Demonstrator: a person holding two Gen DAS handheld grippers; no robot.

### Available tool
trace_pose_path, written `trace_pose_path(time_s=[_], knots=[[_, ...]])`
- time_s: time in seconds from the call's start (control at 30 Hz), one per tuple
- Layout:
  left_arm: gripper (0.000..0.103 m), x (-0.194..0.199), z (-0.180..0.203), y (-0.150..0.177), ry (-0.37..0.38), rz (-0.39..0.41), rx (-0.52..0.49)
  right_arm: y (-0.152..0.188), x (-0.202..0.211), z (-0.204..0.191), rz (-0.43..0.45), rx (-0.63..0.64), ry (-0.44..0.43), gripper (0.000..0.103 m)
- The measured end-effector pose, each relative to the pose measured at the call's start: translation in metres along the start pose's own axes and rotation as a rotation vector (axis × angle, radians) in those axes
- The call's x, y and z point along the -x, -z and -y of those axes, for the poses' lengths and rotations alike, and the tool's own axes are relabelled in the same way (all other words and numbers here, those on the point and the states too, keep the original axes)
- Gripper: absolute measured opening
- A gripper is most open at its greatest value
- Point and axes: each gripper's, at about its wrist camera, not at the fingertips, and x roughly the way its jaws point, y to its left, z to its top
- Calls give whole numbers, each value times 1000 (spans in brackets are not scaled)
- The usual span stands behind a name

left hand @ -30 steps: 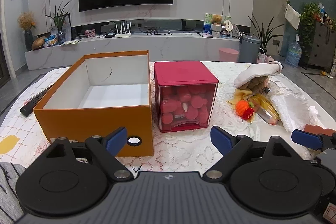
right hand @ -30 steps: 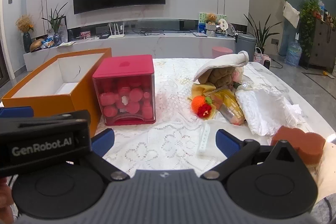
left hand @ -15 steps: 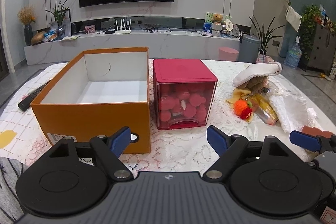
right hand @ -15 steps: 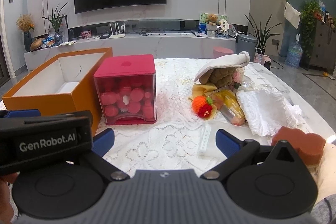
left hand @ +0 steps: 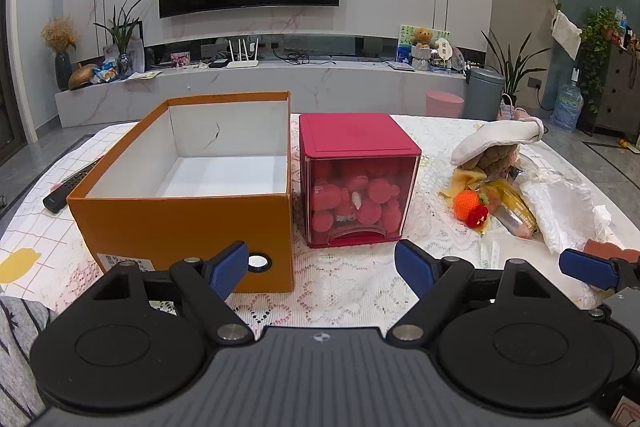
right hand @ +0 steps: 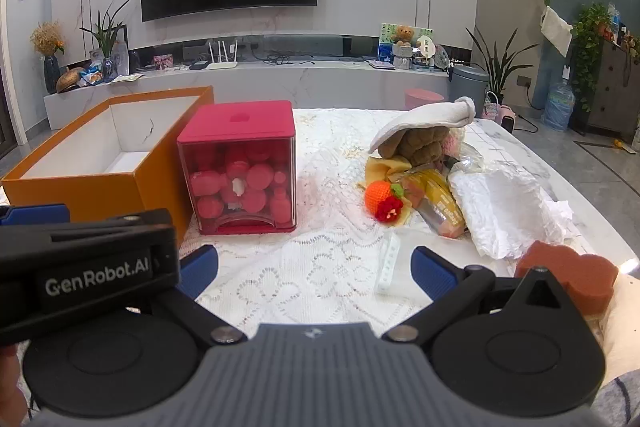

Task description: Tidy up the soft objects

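Hovering above table [left hand: 352, 291], left gripper [left hand: 322, 269] and right gripper [right hand: 316, 267] both gape, nothing between; box [left hand: 192, 211] open-topped.

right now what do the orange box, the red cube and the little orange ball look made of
Orange box: likely cardboard, matte, white inside, thin flat walls.
Red cube: seemingly hard plastic, opaque lid, glossy see-through walls.
Orange ball: looks like crocheted yarn, knobbly stitched surface.
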Motion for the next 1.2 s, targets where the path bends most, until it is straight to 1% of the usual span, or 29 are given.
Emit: trace_pose_path(time_s=[0.87, 1.0, 1.1, 1.2], knots=[[97, 2, 3, 0, 7, 5, -5, -1, 3, 1, 9, 0, 8, 100], [97, 5, 7, -3, 10, 10, -17, -3, 6, 3, 20, 1, 21, 100], [97, 5, 12, -8, 1, -3, -33, -3, 6, 7, 17, -14, 21, 100], [97, 6, 17, -13, 14, -1, -27, -6, 8, 10, 19, -10, 35, 100]])
